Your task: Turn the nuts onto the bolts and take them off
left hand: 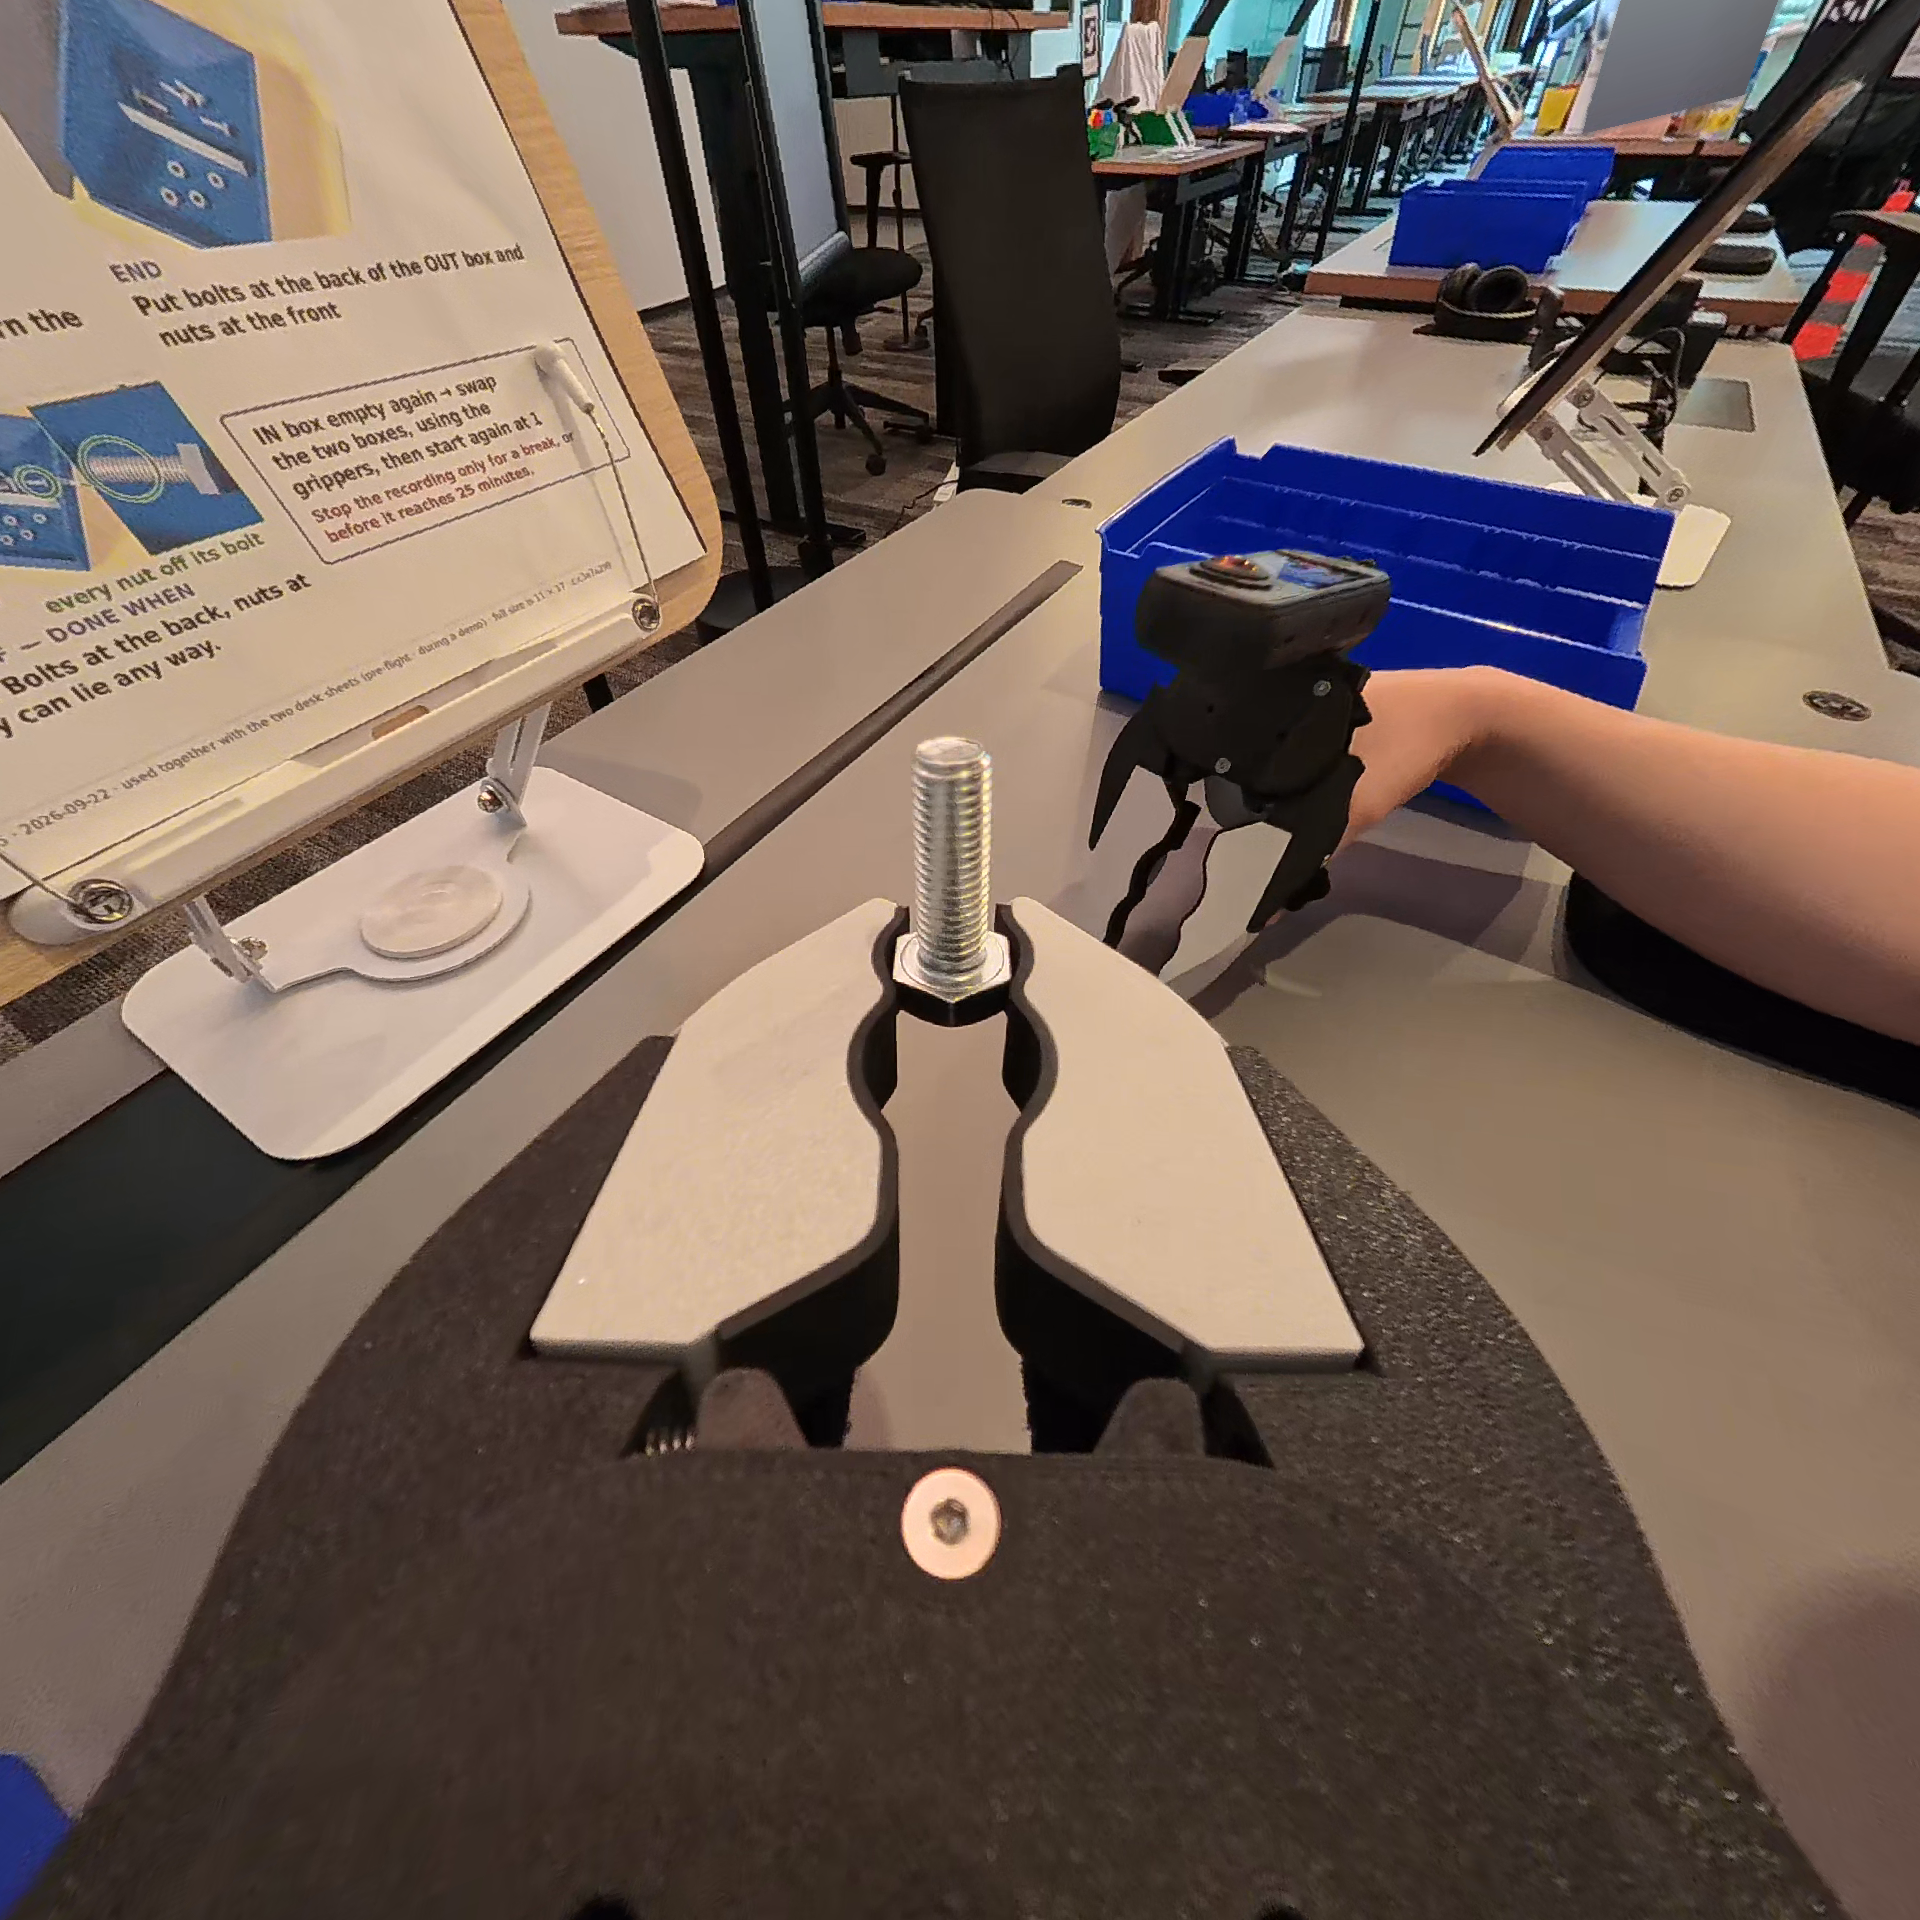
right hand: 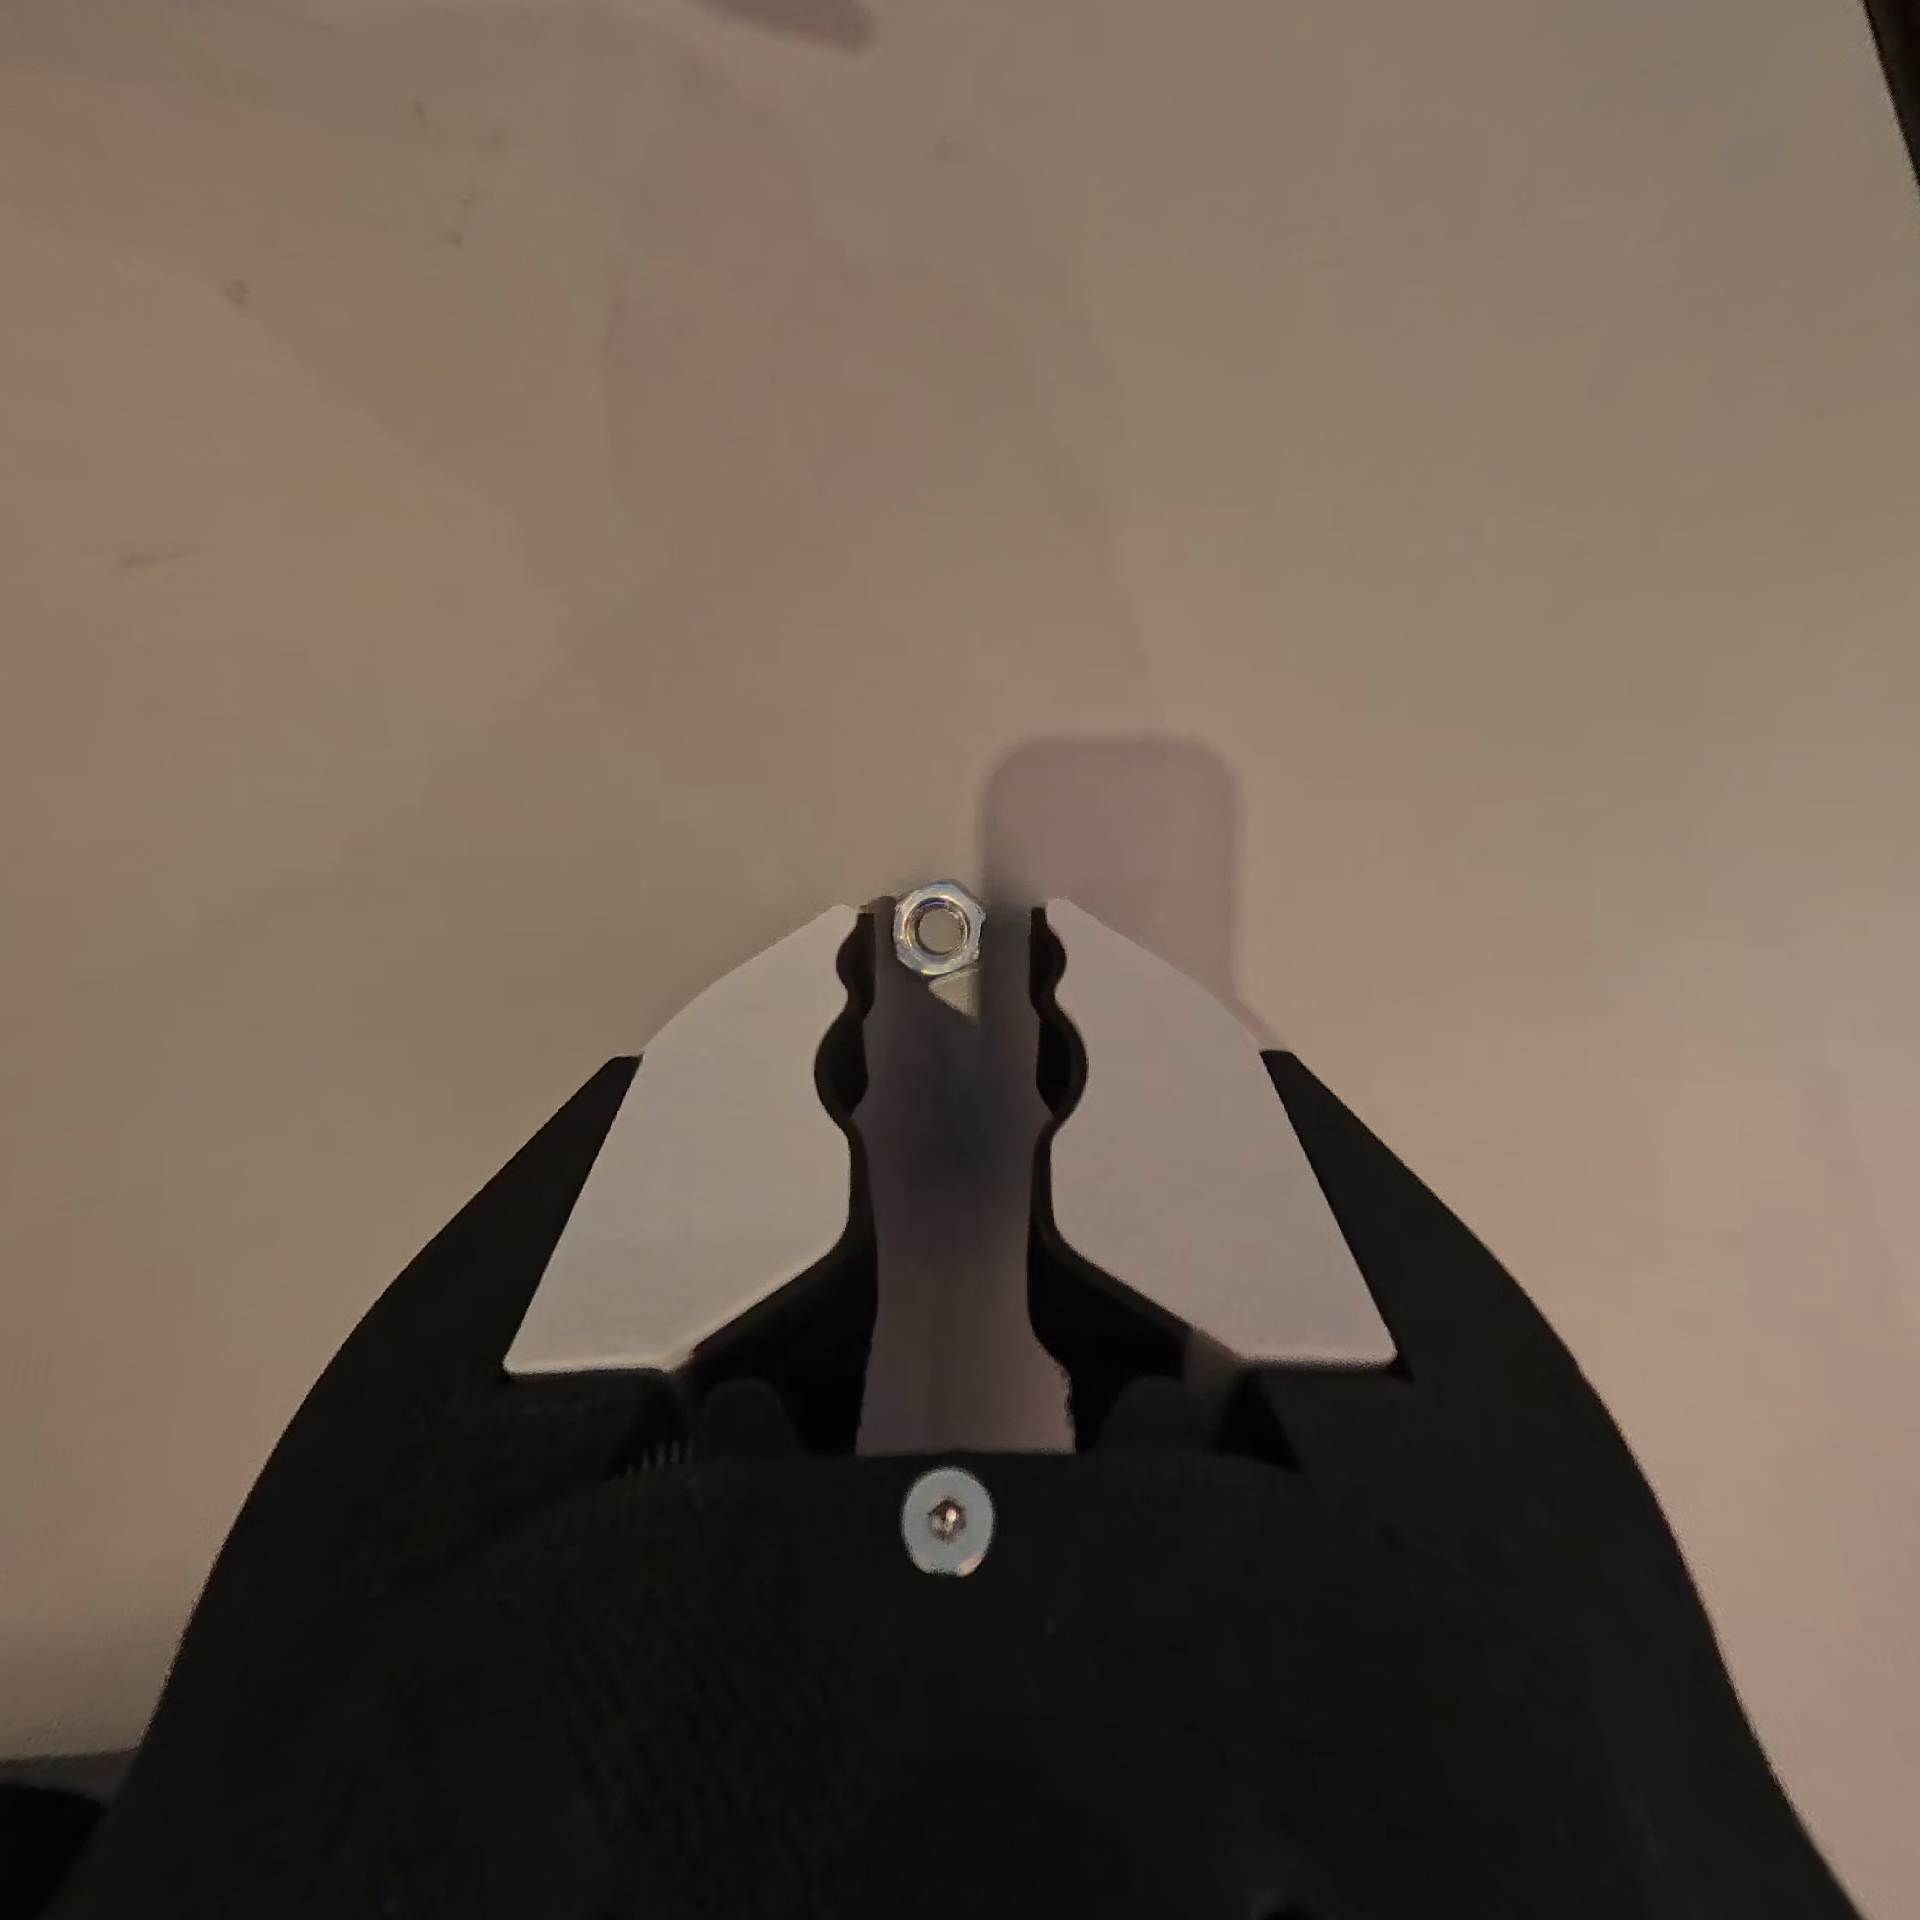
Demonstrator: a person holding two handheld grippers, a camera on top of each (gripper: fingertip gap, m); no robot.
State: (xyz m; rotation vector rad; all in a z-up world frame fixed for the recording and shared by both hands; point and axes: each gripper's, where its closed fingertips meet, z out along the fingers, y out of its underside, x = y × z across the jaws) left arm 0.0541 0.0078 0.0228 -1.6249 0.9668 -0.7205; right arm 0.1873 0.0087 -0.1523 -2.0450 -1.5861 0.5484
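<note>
My left gripper (left hand: 950, 935) is shut on the hex head of a silver bolt (left hand: 951, 831), which stands upright with its threaded shaft pointing up above the grey table (left hand: 1455, 1195). No nut shows on its thread. My right gripper (left hand: 1200, 914), held by a hand, points down at the table to the right of the bolt. In the right wrist view this gripper (right hand: 951, 914) is open, and a small silver nut (right hand: 938, 928) lies flat on the table between its fingertips, nearer the left finger. The fingers do not press on it.
A blue bin (left hand: 1403, 582) sits behind the right gripper. An instruction board on a white stand (left hand: 416, 935) is at the left. The person's forearm (left hand: 1662, 821) reaches in from the right. A second stand (left hand: 1621, 457) is at the far right, and a blue edge (left hand: 21, 1818) shows at the bottom left. My right fingertips sit around 20 cm from my left ones.
</note>
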